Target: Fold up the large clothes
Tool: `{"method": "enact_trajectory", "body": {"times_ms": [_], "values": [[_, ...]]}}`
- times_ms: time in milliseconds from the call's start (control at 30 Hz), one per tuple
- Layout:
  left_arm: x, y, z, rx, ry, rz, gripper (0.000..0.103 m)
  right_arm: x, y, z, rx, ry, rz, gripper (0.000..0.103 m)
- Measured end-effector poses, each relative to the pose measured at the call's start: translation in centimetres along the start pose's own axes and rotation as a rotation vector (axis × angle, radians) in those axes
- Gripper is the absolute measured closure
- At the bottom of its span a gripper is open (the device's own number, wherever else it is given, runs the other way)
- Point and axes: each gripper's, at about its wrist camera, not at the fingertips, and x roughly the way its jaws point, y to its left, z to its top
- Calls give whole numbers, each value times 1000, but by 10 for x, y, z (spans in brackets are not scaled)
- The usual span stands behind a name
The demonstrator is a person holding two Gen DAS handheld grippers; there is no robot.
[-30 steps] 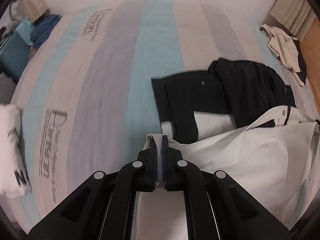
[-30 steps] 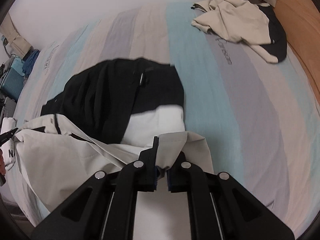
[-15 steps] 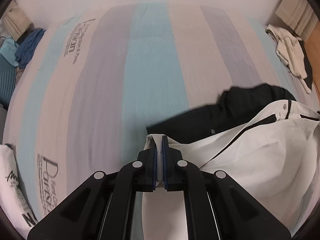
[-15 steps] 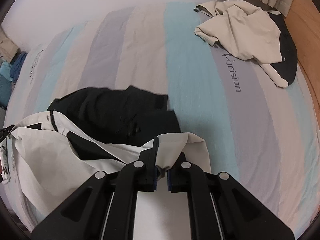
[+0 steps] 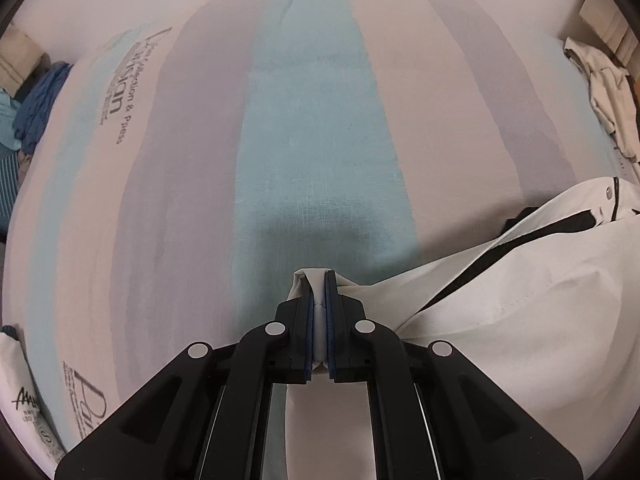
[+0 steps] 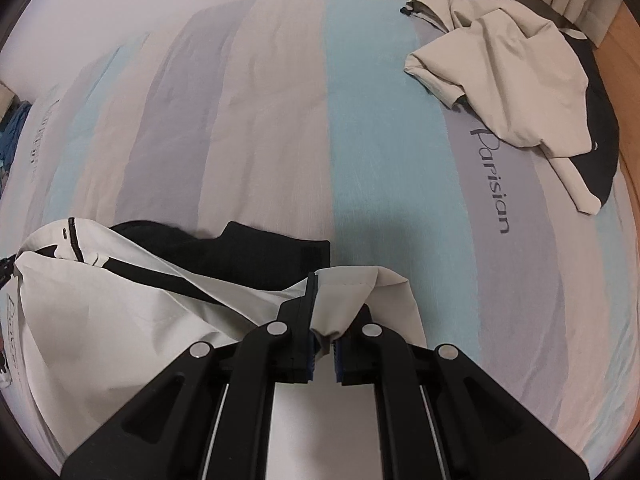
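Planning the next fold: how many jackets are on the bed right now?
2. The white jacket is near, held by the left gripper and right gripper. The beige jacket lies crumpled far right. More may be out of view.

- White jacket (image 5: 500, 320) with black panels and black piping, pinched between both sets of jaws.
- Striped bedsheet (image 6: 380, 140) ahead of the jaws: pale blue, grey and beige bands, dark lettering.
- Beige and black garment (image 6: 512, 76) far ahead, right of the right jaws.
- Black grippers, blue pads (image 5: 307, 320).
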Motion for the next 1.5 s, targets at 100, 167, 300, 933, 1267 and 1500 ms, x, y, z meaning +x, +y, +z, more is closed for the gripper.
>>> {"method": "enact_trajectory", "body": {"times_ms": [100,167,300,933,1267,1500], "values": [[15,-1,2,9,12,-2,99,14,2,2,-3,15,-8,98],[25,-4,1,22,19,-2,99,26,2,1,-6,28,-16,98],[45,-8,-1,17,51,-5,99,47,3,-3,-2,50,-20,98],[-7,-18,4,24,-119,65,57,6,13,14,-49,-142,33,47],[-42,-24,18,-20,-215,113,19,-21,-31,34,150,-200,176,19],[-68,-79,-5,5,-209,-15,19,-65,24,-13,-19,-269,158,18]]}}
